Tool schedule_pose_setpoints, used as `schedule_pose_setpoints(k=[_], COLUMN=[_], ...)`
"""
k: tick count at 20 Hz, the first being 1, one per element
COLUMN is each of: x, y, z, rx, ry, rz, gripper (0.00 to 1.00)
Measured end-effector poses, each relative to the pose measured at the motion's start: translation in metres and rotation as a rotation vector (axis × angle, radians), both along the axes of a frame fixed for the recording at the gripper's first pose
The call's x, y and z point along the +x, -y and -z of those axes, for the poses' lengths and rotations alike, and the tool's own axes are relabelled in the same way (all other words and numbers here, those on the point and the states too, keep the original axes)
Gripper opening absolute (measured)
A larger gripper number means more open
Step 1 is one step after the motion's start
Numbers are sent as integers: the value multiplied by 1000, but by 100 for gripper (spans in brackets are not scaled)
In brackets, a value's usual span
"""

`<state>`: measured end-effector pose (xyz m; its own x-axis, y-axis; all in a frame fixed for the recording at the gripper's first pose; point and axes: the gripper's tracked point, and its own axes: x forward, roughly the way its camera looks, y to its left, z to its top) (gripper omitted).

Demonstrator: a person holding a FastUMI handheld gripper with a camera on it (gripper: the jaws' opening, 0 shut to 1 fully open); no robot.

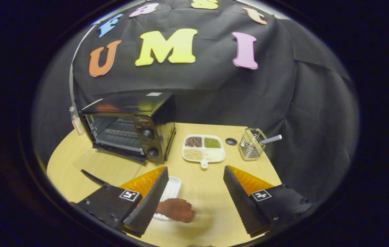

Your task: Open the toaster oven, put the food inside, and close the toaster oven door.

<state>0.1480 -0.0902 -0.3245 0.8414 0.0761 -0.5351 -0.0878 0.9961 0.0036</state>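
A black toaster oven (pixel 136 127) stands at the back left of the wooden table (pixel 208 192). Its glass door (pixel 112 166) lies swung down flat on the table, with the dark handle (pixel 93 178) toward me, and the wire rack inside shows. A brown piece of food (pixel 177 210) rests partly on a small white tray (pixel 172 188), close against the inner side of my left finger. My gripper (pixel 195 168) is open and wide, and neither finger presses on anything. The oven is beyond the left finger.
A white divided dish (pixel 203 148) with grains sits just right of the oven. Further right stand a small black round object (pixel 231 141) and a wire holder (pixel 251 145) with a striped stick (pixel 271 139). A small bottle (pixel 76 121) stands left of the oven.
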Motion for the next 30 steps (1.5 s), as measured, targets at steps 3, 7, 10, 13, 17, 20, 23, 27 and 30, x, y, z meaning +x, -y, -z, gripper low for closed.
schedule_pose_setpoints(k=[3, 7, 10, 13, 17, 20, 23, 27, 30], x=[-8, -26, -40, -41, -43, -38, -35, -25, -16], y=[12, -16, -40, -44, -51, -45, -45, -55, -76], z=[30, 65, 82, 88, 84, 76, 57, 8, -24], rx=[108, 308, 440, 510, 652, 615, 590, 622, 634], ry=[-88, -239, -351, -395, -434, -408, -365, -287, -226], rz=[-28, -91, -132, -114, -128, -137, -151, -142, -141], gripper=[100, 93, 76, 50, 23, 16, 16, 16, 16])
